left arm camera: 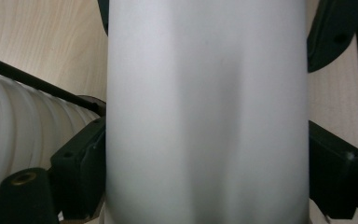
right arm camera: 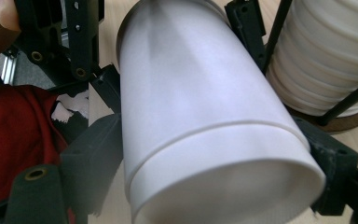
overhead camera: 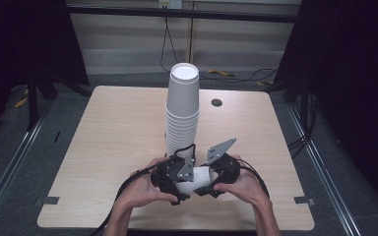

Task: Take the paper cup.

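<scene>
Two grippers are held close together at the near middle of the table (overhead camera: pixel 103 128), and a single white paper cup (overhead camera: pixel 200 176) is carried between them, lying on its side. The left gripper (overhead camera: pixel 177 177) is closed on the cup: in the left gripper view the cup's wall (left arm camera: pixel 205 116) is pressed by a black jaw on each side. The right gripper (overhead camera: pixel 216 179) is likewise clamped around the cup, and in the right gripper view the cup (right arm camera: pixel 205 126) is seen between the two jaws with its rim turned toward the camera. Both sets of jaws are spread about as wide as the cup itself. Just behind the grippers, a tall stack of cups (overhead camera: pixel 182 105) is stood upright in a black wire holder (overhead camera: pixel 189 150).
</scene>
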